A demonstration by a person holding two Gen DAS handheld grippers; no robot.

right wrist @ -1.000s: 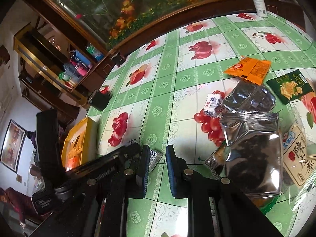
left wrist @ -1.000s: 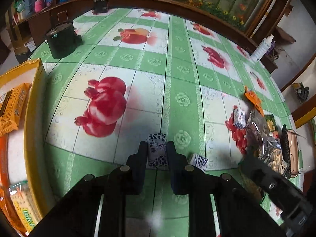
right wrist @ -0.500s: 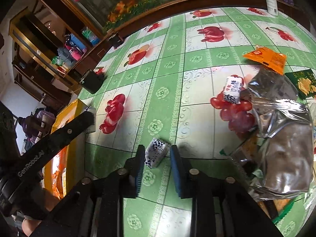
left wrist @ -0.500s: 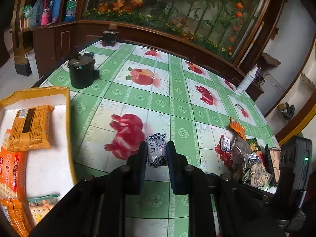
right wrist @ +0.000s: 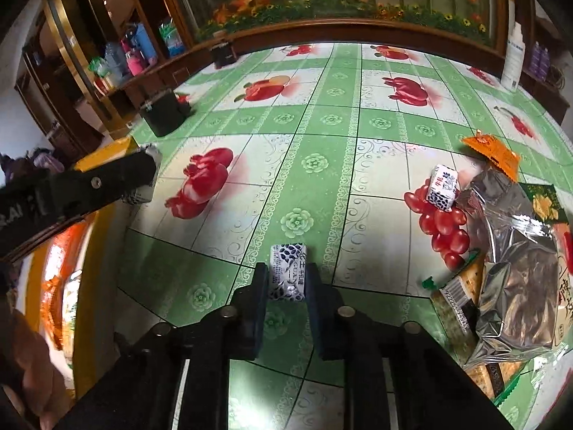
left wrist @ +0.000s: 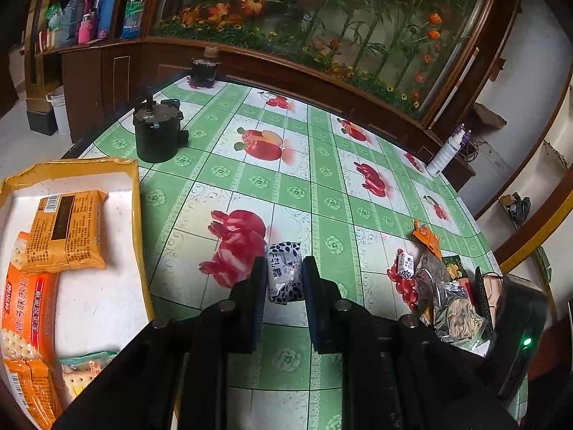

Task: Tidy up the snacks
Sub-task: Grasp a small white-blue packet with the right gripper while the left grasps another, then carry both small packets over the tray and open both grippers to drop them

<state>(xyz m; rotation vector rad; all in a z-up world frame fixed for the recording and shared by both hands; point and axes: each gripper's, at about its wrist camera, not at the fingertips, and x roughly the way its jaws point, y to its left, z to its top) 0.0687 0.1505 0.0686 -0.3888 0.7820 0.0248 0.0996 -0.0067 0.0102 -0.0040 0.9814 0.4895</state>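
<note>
In the left wrist view the left claw (left wrist: 284,283) sits at the lower middle of the frame, clamped on a small blue-and-white candy packet (left wrist: 284,272), which stands between the two pads and is lifted clear of the green fruit-patterned worktop (left wrist: 322,186). At the left edge lies a yellow-rimmed tray (left wrist: 138,222) with a white floor; it holds an orange biscuit pack (left wrist: 66,231), a red-orange cracker pack (left wrist: 28,308) below it, and a pale cracker pack (left wrist: 82,369) at the bottom. A dark round pot (left wrist: 155,134) stands on the worktop just above the tray's upper right corner. At the right of the frame a heap of snack bags (left wrist: 447,297) lies with a second small candy (left wrist: 405,266) touching its left side.

In the right wrist view the right claw (right wrist: 286,283) is at the lower middle, its jaws closing around another blue-and-white candy (right wrist: 287,272); the packet lies between the pads, and whether it rests on the worktop cannot be told. The silver foil bag (right wrist: 515,279) and an orange sachet (right wrist: 496,156) fill the right side, with the loose candy (right wrist: 443,192) beside printed cherries. The left claw's body (right wrist: 89,190) crosses the left edge above the tray's yellow rim (right wrist: 89,286)
</note>
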